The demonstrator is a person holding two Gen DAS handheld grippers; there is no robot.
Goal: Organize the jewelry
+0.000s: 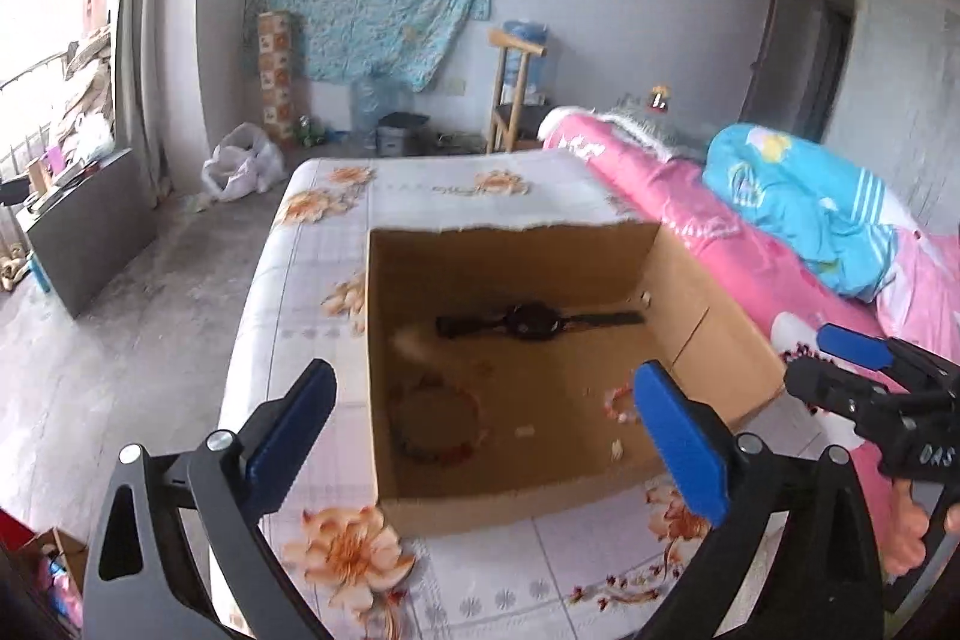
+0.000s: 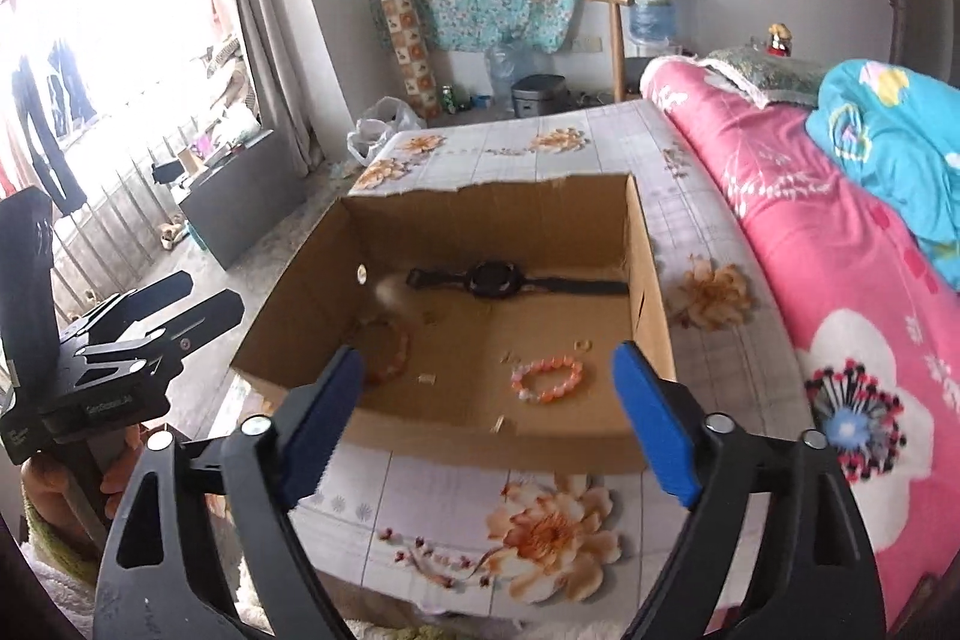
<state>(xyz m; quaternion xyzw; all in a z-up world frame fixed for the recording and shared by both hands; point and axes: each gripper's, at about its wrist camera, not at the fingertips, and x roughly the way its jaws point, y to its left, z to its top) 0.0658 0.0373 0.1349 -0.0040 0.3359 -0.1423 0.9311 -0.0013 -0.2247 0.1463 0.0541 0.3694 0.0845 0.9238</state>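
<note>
Left wrist view: my left claw [image 1: 486, 424] stands wide open, blue pads far apart, nothing between them. It hangs above the near edge of the cardboard box [image 1: 708, 340], which sits on a bed sheet [image 1: 336, 292] printed with orange flowers. My right claw [image 1: 840, 370] shows at the right edge of this view, beside the box's right wall, over the pink quilt [image 1: 750, 268]. A hand [image 1: 912, 538] grips its handle from below.

Right wrist view: my right claw [image 2: 489, 391] is also spread wide and holds nothing. It points down into the box [image 2: 288, 316] from the near side. My left claw [image 2: 180, 310] appears at the left, outside the box's left wall.

Jewelry, all lying on the box floor:
- black watch [image 2: 495, 280], straps laid out flat, along the far wall.
- pink bead bracelet [image 2: 547, 379], right of middle, near the front wall.
- orange-red bead bracelet [image 2: 390, 349], left side, partly hidden behind my left pad; blurred.
- a few small pale bits [image 2: 427, 379] scattered on the floor, too small to identify.

A pale blurred smear sits just left of the watch strap in both views; I cannot tell what it is.

A blue blanket [image 2: 888, 148] lies on top of the quilt.
</note>
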